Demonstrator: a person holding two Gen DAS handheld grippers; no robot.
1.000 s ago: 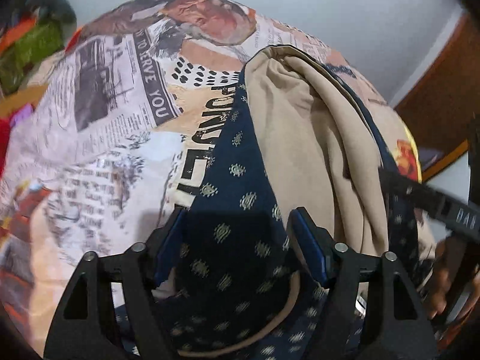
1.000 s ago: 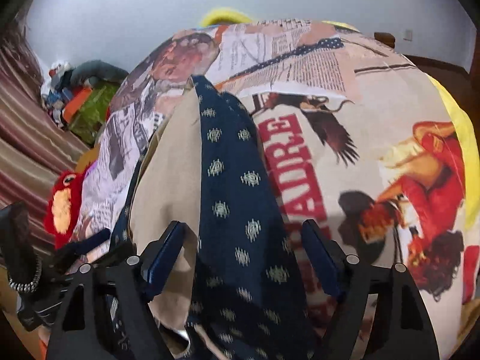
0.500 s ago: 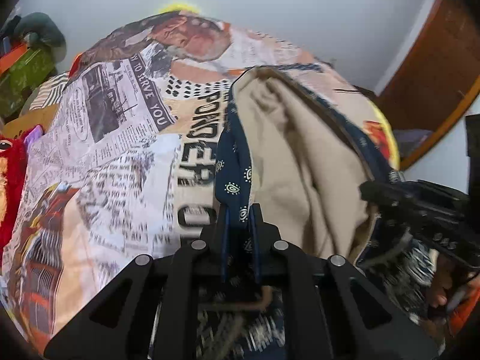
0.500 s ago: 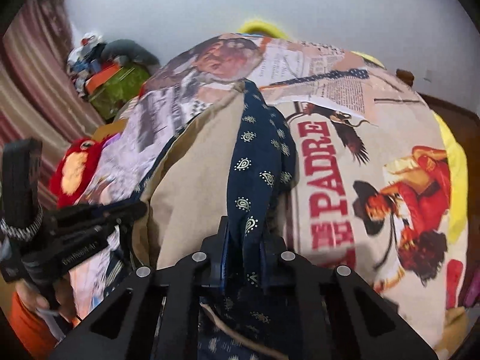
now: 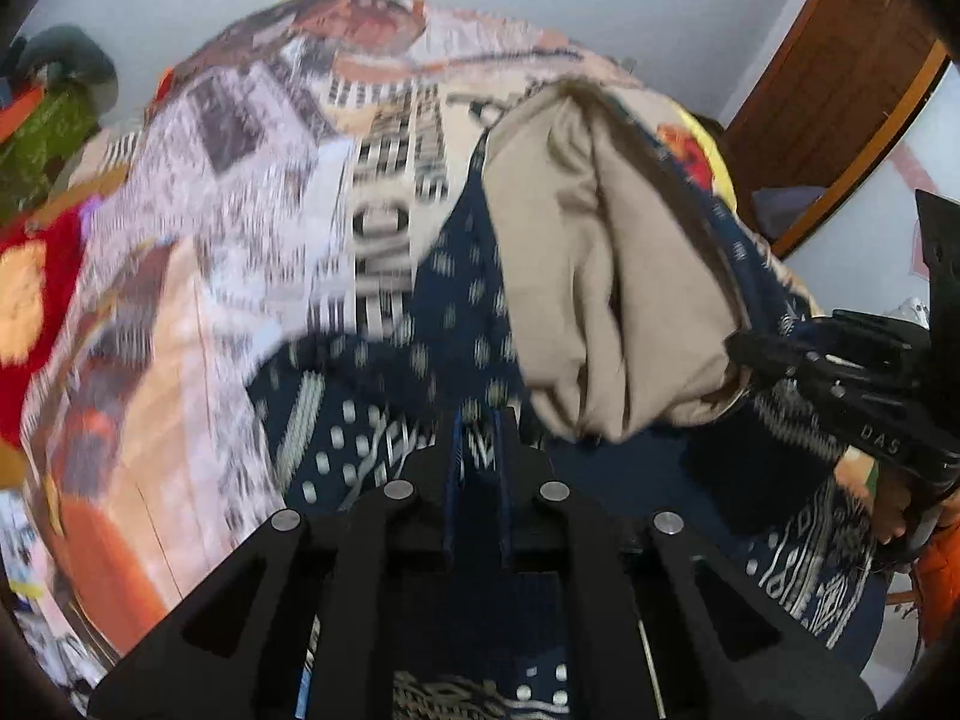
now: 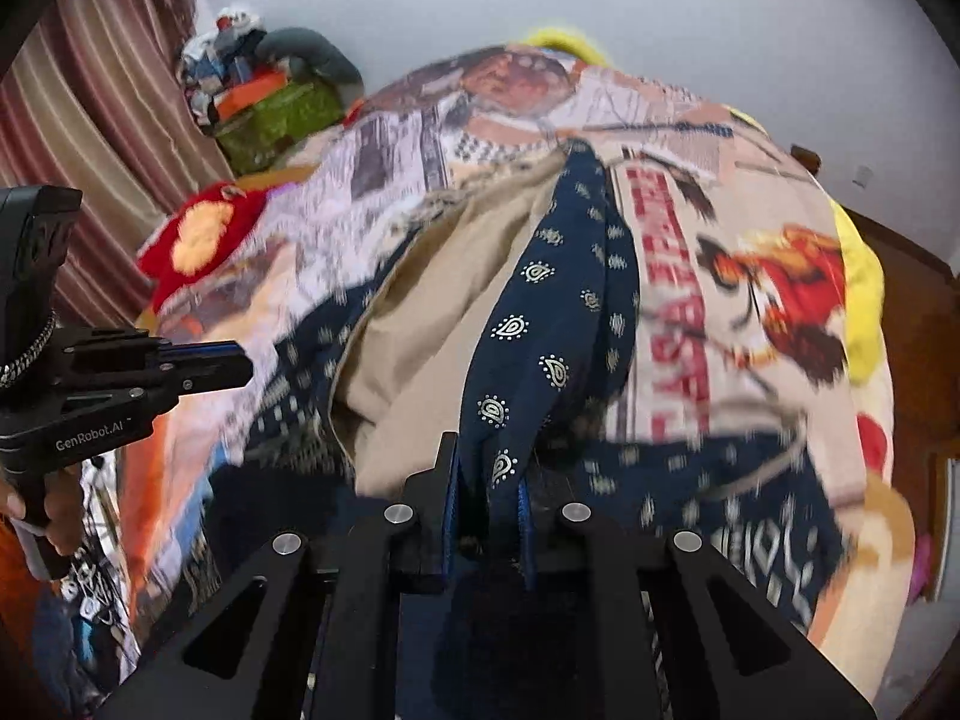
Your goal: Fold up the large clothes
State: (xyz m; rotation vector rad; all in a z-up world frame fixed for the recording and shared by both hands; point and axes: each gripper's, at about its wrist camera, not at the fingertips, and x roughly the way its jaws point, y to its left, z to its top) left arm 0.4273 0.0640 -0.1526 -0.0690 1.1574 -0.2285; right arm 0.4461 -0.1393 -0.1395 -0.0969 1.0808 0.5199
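A large navy garment with small pale motifs and a beige lining (image 5: 600,276) lies lengthwise on the bed. My left gripper (image 5: 478,438) is shut on its near navy edge and holds it lifted. My right gripper (image 6: 489,480) is shut on the other near edge, a navy strip (image 6: 540,324) running up the bed. The beige lining (image 6: 432,324) shows between the two. Each gripper shows in the other's view: the right one (image 5: 840,372) at right, the left one (image 6: 150,372) at left. Patterned navy cloth hangs below both.
The bed carries a printed newspaper-style cover (image 5: 240,210) (image 6: 750,300). A red plush toy (image 6: 198,234) and a pile of clothes (image 6: 270,96) lie at the bed's left. A wooden door (image 5: 840,90) stands at right. A striped curtain (image 6: 90,120) hangs at left.
Both grippers closed on the garment's near edges about half a second ago. They have since lifted and pulled it back, exposing more patterned navy cloth below.
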